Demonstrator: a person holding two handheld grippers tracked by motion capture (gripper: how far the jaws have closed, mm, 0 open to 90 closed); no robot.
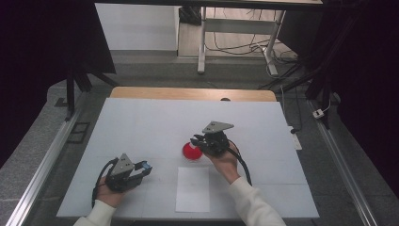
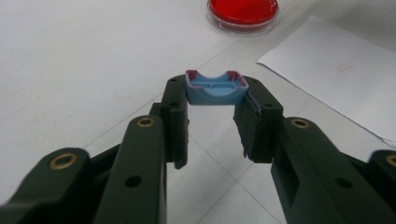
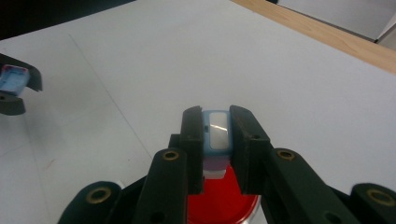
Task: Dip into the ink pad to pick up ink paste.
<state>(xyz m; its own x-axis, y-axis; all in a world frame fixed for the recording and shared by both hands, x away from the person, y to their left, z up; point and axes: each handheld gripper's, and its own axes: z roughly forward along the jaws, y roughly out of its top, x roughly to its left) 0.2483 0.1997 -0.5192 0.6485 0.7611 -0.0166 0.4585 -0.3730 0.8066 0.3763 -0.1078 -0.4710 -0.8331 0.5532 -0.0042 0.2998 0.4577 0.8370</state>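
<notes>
Left gripper [image 1: 141,168] sat low near the table's [image 1: 141,122] front-left corner, level, jaws clamped on a blue cap [image 2: 215,87]. Right gripper [image 1: 201,140] hovered mid-table over the red dish [image 1: 191,151], pinching a pale blue piece [image 3: 217,133]; its lower end was hidden. Paper [image 1: 193,188] lay at the front edge, just beside the dish.

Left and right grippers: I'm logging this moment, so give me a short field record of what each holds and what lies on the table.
left gripper: shut on blue piece, held at the jaw tips
right gripper: shut on pale blue block, above red dish
sheet of paper: flat on white table, near the person
red dish: beside the paper's far edge
</notes>
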